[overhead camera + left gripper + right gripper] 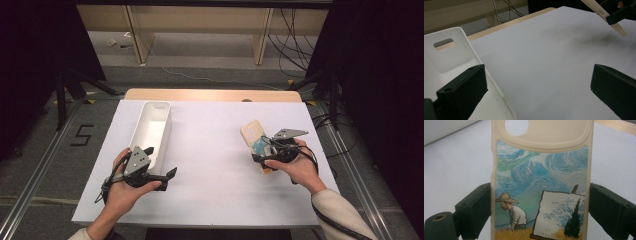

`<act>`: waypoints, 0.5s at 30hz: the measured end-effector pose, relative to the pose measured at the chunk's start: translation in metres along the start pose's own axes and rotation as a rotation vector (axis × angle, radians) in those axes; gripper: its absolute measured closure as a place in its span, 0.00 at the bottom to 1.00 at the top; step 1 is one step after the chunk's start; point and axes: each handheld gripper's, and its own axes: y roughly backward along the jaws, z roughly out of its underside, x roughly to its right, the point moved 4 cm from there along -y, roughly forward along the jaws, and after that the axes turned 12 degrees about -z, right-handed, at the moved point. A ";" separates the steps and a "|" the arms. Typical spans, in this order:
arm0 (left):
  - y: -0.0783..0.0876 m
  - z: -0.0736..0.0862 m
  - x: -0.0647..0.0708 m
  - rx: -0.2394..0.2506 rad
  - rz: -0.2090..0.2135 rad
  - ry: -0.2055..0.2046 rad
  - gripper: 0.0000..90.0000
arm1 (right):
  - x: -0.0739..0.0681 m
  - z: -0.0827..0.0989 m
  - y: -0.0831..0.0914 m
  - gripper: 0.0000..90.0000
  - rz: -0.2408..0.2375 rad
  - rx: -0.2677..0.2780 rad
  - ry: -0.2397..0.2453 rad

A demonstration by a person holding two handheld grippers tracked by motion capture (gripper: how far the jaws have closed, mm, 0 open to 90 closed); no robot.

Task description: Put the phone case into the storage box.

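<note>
Phone case (541,182), one. Cream rim with a round camera hole at the top, its printed side showing a painter in a straw hat, an easel and a swirled blue sky. In the right gripper view it stands up the middle of the frame, long axis running straight away from the camera. In the high view the phone case (251,133) sits at centre right, long axis slanting from upper left to lower right. In the left gripper view it appears edge-on at the upper right corner, lifted off the sheet with a soft shadow below it.

Right gripper (263,159), one. Its jaws stand wide, one at each long edge of the case, and appear clamped on it across its width near the lower end. This hand is the nearer one to the case; the other is well apart from it.

Bin (151,131), one. White, long and narrow, open top, a slot handle in the far end wall. It lies at centre left of the high view, long axis running up the frame, well apart from the case. Judged as the likely place for the case, it lies to the left of the held case in that view.

Left gripper (159,176), one. Jaws apart, nothing between them; one jaw just beside the near end of the bin (451,52).

Table (210,165), one, covered by a white sheet.
</note>
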 end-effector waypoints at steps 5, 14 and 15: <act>0.000 0.000 0.000 0.000 0.000 0.000 0.00 | -0.003 0.000 0.000 0.12 -0.003 0.031 0.007; 0.000 0.000 0.000 0.001 0.000 0.002 0.00 | -0.008 0.000 -0.001 0.12 -0.015 0.070 0.014; 0.000 0.000 0.000 0.000 0.000 0.002 0.00 | -0.009 0.000 -0.001 0.12 -0.017 0.070 0.016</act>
